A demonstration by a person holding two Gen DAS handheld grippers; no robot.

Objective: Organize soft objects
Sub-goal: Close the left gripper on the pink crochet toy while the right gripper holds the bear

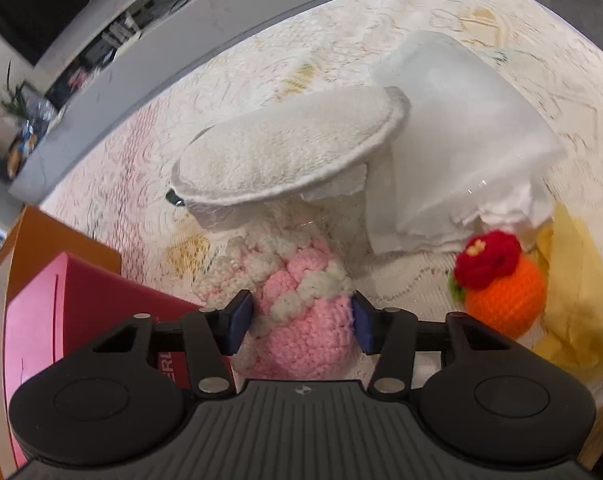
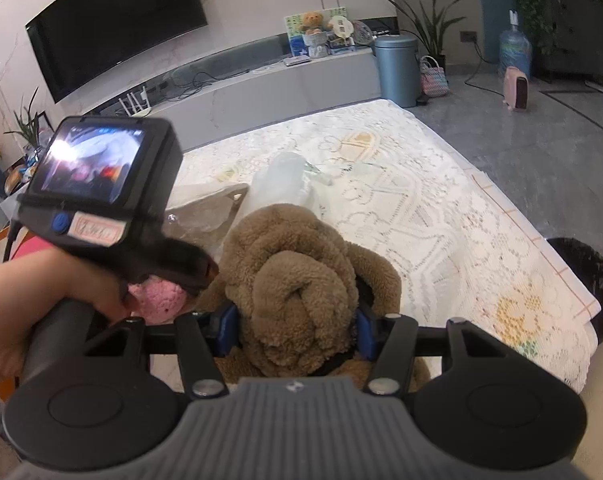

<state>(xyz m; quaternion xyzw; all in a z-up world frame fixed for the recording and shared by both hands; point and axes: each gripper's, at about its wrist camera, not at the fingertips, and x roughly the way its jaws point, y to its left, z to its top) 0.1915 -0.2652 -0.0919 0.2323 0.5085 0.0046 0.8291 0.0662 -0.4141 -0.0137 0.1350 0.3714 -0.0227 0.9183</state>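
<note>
In the left wrist view my left gripper (image 1: pixel 302 317) is shut on a pink and white crocheted piece (image 1: pixel 301 304), its blue pads (image 1: pixel 239 316) pressing both sides. Ahead lie a white round terry pad (image 1: pixel 285 156), a folded white cloth (image 1: pixel 453 152), an orange crocheted ball with a red flower (image 1: pixel 501 284) and a yellow cloth (image 1: pixel 577 292). In the right wrist view my right gripper (image 2: pixel 297 330) is shut on a brown fleece plush (image 2: pixel 297 292). The left gripper unit (image 2: pixel 105 192) and the pink piece (image 2: pixel 161 300) show at the left.
The table has a cream lace cloth (image 2: pixel 441 208). A red box (image 1: pixel 81 320) on an orange surface sits at the left. A black bin (image 2: pixel 585 280) stands by the table's right edge. A TV, a low cabinet and a blue-grey bin (image 2: pixel 397 68) lie beyond.
</note>
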